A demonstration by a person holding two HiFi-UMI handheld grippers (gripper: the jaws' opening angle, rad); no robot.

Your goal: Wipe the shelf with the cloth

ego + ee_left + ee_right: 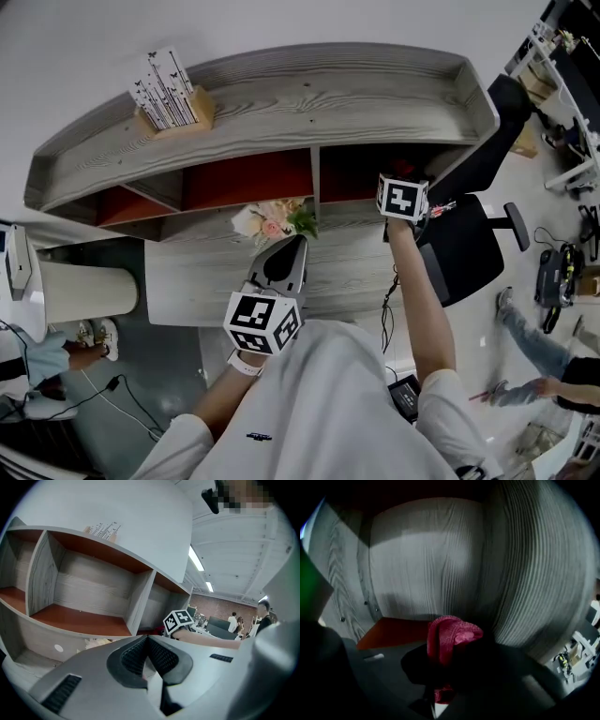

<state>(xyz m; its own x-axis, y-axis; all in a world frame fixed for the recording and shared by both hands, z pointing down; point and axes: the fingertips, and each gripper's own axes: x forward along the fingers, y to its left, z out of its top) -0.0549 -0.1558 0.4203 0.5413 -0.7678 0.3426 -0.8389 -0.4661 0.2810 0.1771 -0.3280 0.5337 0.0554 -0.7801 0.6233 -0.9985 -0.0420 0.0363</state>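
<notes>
The shelf (328, 94) runs long from left to right ahead of you. Your right tool (450, 660) is inside its right compartment (356, 173), clamped on the red cloth (451, 634). That compartment's red floor (393, 630) lies just below and left of the cloth, so I judge the sweep goes down that way. The middle compartment (89, 597) shows nothing stored. Your left tool (147, 643) hangs outside, jaws pressed together on nothing.

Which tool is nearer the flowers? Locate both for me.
Left. The left tool sits shut beside the flowers; the right tool, gripping the cloth, is inside the right compartment of the shelf.
</notes>
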